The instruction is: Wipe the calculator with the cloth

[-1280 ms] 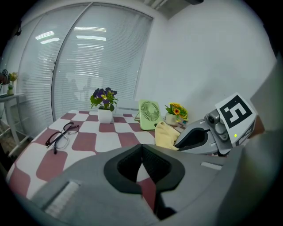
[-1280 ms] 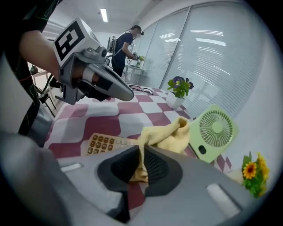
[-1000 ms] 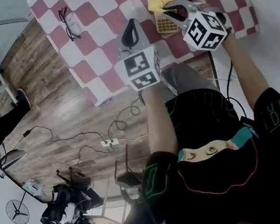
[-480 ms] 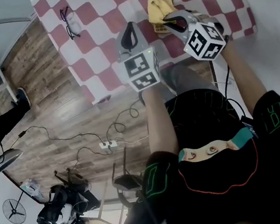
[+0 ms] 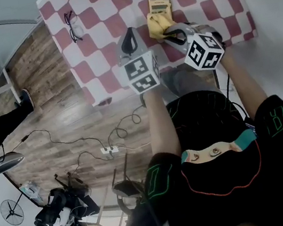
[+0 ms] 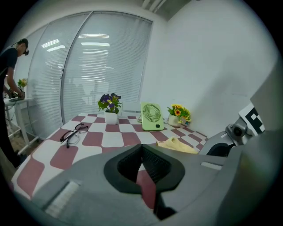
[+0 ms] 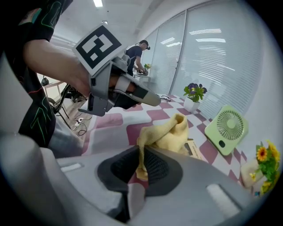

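- Covering the table (image 5: 100, 30) is a red-and-white chequered cover. Wood-plank floor (image 5: 50, 115) runs along its left side, with a power strip (image 5: 109, 149) and loose cables lying on it.
- Glasses (image 5: 73, 25) lie near the table's left edge, well apart from both grippers.
- Far end of the table carries a green fan (image 7: 227, 128), a white pot of purple flowers (image 6: 110, 108) and a small vase of yellow flowers (image 6: 178, 114).
- Glass wall with blinds (image 6: 88, 75) stands behind the table. A person (image 7: 135, 55) stands at a bench in the background.
- Both forearms reach forward over the table's near edge. Each hand is wrapped round a gripper handle, marker cubes facing up toward the head camera.
- Left gripper (image 5: 128, 35): jaws pressed together, nothing between them. It hangs over the table just left of the cloth; whether it touches the cover cannot be told.
- Right gripper (image 5: 169, 34): jaws clamped on a lower fold of the yellow cloth (image 5: 158, 24). The rest of the cloth bunches up ahead of the jaws.
- Calculator (image 5: 159, 6) lies flat on the table just beyond the right gripper's tips.
- Cloth lies over the calculator's near end, touching it. The far part is uncovered.
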The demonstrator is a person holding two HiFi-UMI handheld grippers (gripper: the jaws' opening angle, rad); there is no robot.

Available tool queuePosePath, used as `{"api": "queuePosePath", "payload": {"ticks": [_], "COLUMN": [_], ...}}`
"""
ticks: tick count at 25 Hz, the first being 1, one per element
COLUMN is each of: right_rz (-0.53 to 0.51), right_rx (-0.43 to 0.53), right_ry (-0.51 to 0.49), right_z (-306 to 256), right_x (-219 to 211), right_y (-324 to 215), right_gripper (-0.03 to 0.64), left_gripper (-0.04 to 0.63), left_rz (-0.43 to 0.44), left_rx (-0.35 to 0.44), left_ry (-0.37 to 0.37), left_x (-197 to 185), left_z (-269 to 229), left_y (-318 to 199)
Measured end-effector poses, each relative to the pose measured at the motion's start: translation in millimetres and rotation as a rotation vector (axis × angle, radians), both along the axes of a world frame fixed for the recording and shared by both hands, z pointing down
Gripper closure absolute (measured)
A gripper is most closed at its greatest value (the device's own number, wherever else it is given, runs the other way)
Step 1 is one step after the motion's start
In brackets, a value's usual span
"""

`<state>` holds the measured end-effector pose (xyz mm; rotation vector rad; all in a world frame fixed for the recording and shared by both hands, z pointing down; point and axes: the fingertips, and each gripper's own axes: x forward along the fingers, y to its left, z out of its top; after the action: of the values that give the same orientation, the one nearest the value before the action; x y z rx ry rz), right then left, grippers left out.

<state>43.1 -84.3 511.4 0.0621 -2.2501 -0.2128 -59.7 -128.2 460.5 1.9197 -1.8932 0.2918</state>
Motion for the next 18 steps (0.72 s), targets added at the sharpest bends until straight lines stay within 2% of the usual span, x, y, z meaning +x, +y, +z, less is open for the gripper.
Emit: {"api": "queuePosePath", "payload": {"ticks": [5, 12, 14, 18], "right_rz": [-0.067, -0.161, -0.182, -0.125], "right_rx": [-0.055, -0.203, -0.208, -0.175], "right_ry": [0.005, -0.015, -0.030, -0.114], "right_z": [-1.7, -13.5, -25.2, -55.5], "right_x": [1.3, 3.2, 3.2, 4.2], "right_y": [17.0, 51.6, 53.7, 30.4], "right_gripper": [0.581, 0.581, 0.581, 0.581], "left_gripper": [0.584, 0.584, 0.584, 0.584], "left_rz": [-0.011, -0.022, -0.052, -0.077], "left_rx": [0.004, 0.021, 0.031, 0.055], "left_ry": [-0.011, -0.036, -0.035, -0.034], "left_x": [-0.1, -6.9, -16.5, -24.5], "left_z": [-7.4, -26.6, -32.0, -41.1], "left_y": [-1.2, -2.6, -3.5, -12.8]}}
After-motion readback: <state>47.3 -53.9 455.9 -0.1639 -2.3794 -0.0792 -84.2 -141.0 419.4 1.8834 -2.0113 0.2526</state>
